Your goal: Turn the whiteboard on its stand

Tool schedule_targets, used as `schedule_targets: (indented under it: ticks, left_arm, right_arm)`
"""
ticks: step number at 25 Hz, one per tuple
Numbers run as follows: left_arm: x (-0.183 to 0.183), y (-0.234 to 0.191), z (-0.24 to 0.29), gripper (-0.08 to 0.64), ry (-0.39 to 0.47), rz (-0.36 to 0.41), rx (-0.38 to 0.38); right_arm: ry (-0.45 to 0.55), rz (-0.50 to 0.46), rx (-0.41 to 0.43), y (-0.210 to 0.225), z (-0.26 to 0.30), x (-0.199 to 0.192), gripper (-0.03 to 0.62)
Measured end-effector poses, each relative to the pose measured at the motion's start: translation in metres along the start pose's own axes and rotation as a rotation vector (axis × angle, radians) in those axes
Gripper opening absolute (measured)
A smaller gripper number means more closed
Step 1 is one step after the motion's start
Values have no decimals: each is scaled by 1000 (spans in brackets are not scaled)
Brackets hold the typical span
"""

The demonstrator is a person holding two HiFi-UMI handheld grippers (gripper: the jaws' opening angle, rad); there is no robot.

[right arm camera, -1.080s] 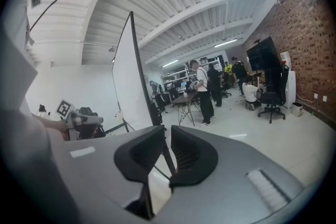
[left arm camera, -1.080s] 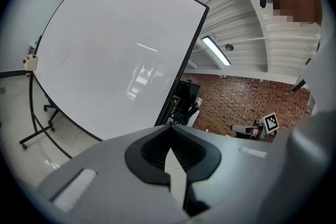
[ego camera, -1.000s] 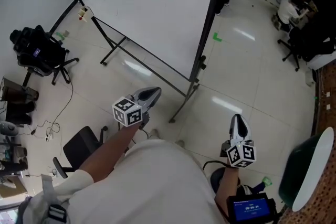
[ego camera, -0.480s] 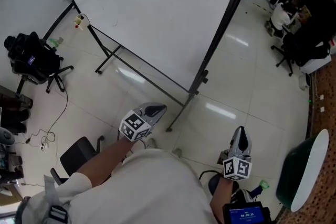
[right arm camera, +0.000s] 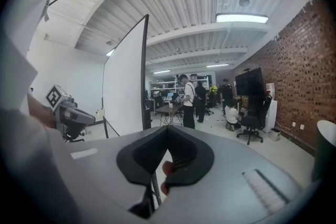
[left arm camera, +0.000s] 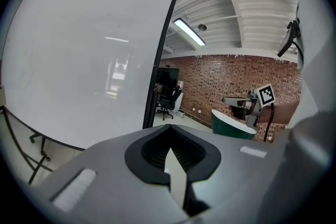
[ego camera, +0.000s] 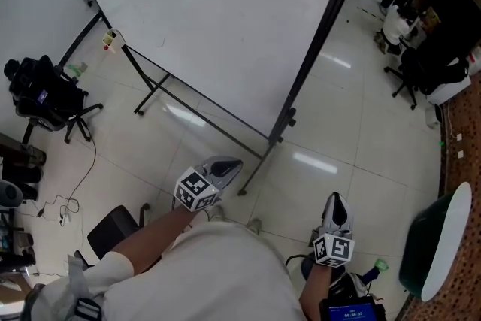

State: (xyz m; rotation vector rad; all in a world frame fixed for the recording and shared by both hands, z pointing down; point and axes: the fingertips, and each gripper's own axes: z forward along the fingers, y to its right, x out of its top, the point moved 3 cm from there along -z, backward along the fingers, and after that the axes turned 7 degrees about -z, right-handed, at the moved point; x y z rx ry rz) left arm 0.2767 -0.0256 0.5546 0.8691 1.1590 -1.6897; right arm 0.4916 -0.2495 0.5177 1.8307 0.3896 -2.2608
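Observation:
The big whiteboard (ego camera: 218, 19) in its black frame stands on a black tubular stand (ego camera: 259, 154) and fills the top of the head view. My left gripper (ego camera: 233, 164) is shut and empty, a short way from the stand's near leg and clear of it. My right gripper (ego camera: 337, 198) is also shut with nothing in it, its jaws having just closed; it is farther right over the bare floor. In the left gripper view the whiteboard (left arm camera: 89, 60) is seen face on beyond the shut left gripper (left arm camera: 171, 131). The right gripper view shows the whiteboard (right arm camera: 126, 86) almost edge on, past the shut right gripper (right arm camera: 167, 126).
A black office chair with a bag (ego camera: 41, 90) stands at the left, and a small black chair (ego camera: 113, 229) is near my left arm. Cables (ego camera: 64, 207) lie on the floor. A dark green round tub (ego camera: 436, 244) is at the right. People (right arm camera: 189, 99) and chairs stand beyond the board.
More of the whiteboard now fills the head view. The left gripper has rolled and shifted a little right and down in the view. The right gripper has drawn back toward my body.

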Motion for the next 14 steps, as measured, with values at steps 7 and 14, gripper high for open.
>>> schedule_targets:
  ticks: [7, 14]
  left_arm:
    - [-10, 7, 10, 18, -23, -110, -8]
    - [-5, 20, 21, 19, -8, -103, -18]
  right_arm:
    - [4, 1, 17, 5, -10, -5, 0]
    - [12, 12, 14, 22, -20, -9, 0]
